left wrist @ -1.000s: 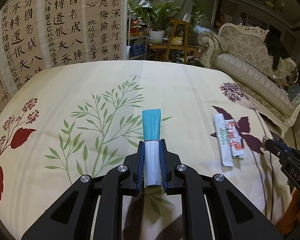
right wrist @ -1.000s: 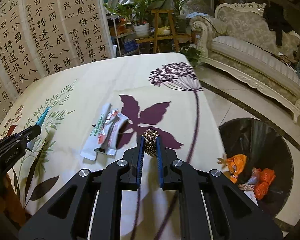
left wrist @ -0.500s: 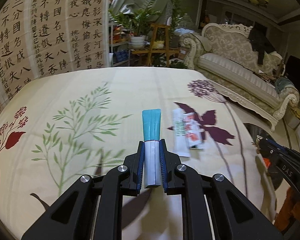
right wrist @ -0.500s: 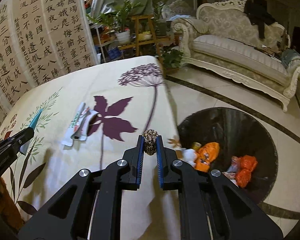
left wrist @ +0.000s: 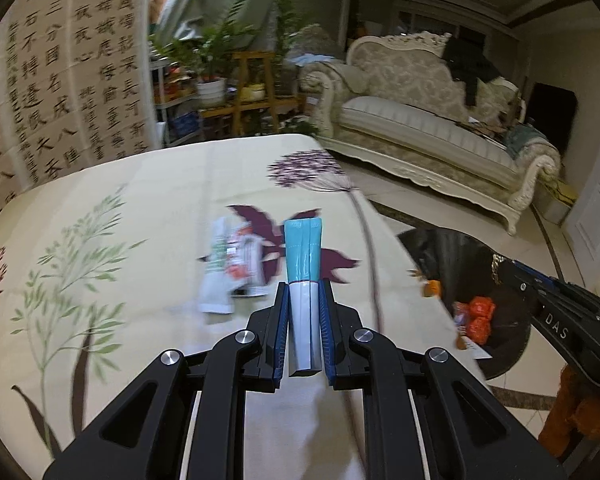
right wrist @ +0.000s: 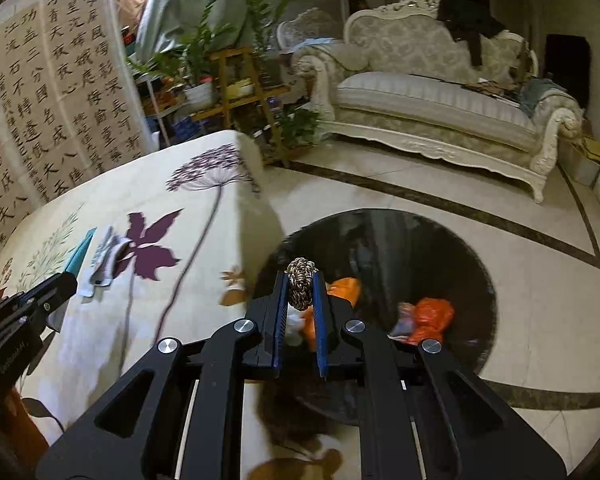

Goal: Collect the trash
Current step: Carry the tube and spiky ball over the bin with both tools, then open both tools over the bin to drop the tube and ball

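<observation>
You're in a home living room: an ornate cream sofa (right wrist: 440, 96) fills the upper right, potted plants (right wrist: 204, 60) on a wooden stand (right wrist: 244, 92) sit at upper centre, a calligraphy screen (right wrist: 52, 92) covers the left, and polished tile floor (right wrist: 540, 280) spreads at right.

The left gripper (left wrist: 304, 300) has been swung across the bench (left wrist: 140, 200): the white wrappers (left wrist: 232, 268), a second ago well off to its right, are now seen just left of its tips, and the black bin (left wrist: 452, 264) has been brought into sight at its right. The right gripper (right wrist: 302, 292) has been carried off the bench edge and is now held over the bin, above the orange bags (right wrist: 428, 316)
</observation>
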The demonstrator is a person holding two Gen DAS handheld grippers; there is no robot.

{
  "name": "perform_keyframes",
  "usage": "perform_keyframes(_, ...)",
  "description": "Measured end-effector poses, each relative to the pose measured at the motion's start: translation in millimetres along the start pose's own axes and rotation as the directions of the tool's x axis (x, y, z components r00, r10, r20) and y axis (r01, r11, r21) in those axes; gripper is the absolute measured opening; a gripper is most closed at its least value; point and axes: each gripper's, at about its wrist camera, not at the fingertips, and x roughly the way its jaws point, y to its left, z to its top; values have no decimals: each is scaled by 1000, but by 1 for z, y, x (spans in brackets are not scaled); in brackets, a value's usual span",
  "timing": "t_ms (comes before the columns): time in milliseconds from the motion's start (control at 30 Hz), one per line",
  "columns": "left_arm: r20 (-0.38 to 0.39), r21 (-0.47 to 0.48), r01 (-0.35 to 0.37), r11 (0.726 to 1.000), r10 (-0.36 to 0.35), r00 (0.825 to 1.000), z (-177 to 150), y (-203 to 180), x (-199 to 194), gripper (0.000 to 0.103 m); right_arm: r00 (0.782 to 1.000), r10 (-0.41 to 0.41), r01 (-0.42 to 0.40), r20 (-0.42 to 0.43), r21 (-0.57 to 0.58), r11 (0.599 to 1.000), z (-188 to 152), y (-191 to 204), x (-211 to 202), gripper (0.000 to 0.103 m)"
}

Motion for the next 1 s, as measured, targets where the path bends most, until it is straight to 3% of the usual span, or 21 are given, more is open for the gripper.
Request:
perform_keyframes(367, -5, 83, 69, 994, -69, 998, 10, -60, 20, 16, 997, -78, 77, 18, 61, 995, 1, -43, -1, 12)
perform_keyframes(1000, -42, 186, 78, 979, -72, 997, 22, -124, 66, 17, 994, -105, 104, -2, 128, 986, 7, -87, 22, 13)
